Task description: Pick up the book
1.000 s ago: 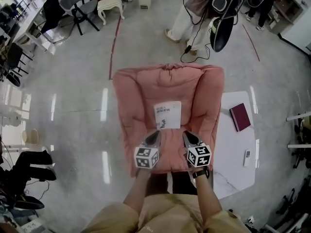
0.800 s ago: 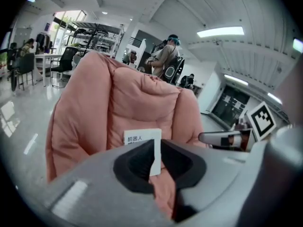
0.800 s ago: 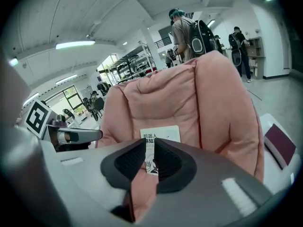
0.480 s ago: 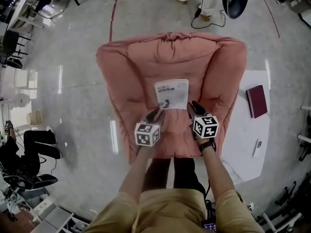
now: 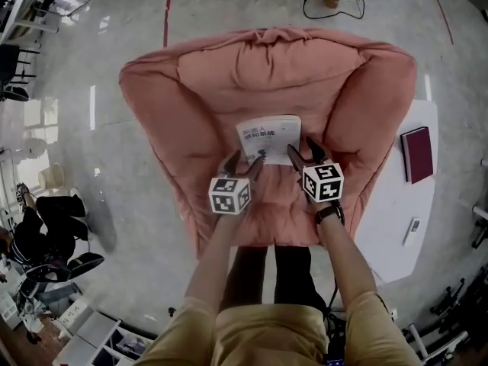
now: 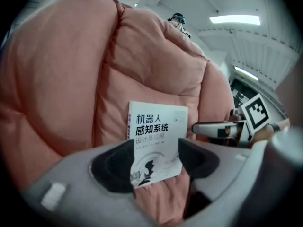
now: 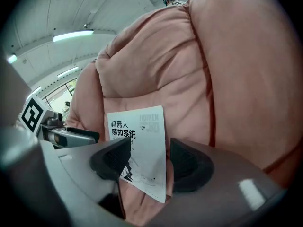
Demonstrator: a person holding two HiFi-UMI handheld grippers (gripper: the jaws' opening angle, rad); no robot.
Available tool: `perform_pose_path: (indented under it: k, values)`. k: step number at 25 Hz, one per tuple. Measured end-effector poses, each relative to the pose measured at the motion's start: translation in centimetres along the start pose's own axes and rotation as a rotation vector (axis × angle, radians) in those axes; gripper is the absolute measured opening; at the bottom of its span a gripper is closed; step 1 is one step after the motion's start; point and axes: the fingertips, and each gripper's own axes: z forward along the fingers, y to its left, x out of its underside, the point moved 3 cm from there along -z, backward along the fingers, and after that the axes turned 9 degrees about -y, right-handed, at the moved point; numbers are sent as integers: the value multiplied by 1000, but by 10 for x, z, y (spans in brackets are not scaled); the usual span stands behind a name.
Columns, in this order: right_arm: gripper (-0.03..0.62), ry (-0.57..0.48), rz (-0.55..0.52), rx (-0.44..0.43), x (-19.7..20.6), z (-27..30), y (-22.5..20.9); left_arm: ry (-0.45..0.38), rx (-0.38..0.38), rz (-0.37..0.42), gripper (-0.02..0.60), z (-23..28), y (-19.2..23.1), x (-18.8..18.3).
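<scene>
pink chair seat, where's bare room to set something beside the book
Bare: cushion between white book and left-side armrest. Crowded: the book's near edge, where left claw and right claw have just been opening, book between their jaws, ungripped.

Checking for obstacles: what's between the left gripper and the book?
Only bare cushion, in the left gripper view. The left gripper's jaws have just been opening, with nothing between them; the book lies just ahead.

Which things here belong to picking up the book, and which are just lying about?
Job: white book, pink armchair under it, left gripper and right gripper, jaws just opening, book's edge lined up between them, ungripped.
Lying about: dark red book, remote, white side table.
</scene>
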Motion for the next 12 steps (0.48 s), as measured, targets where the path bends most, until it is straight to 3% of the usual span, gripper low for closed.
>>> perform_pose_path:
  k: [6, 12]
  values:
    - [241, -8, -54, -59, 2, 29, -2, -6, 4, 7, 299, 32, 23, 4]
    - [220, -14, -66, -72, 5, 42, -8, -36, -23, 27, 230, 37, 37, 8]
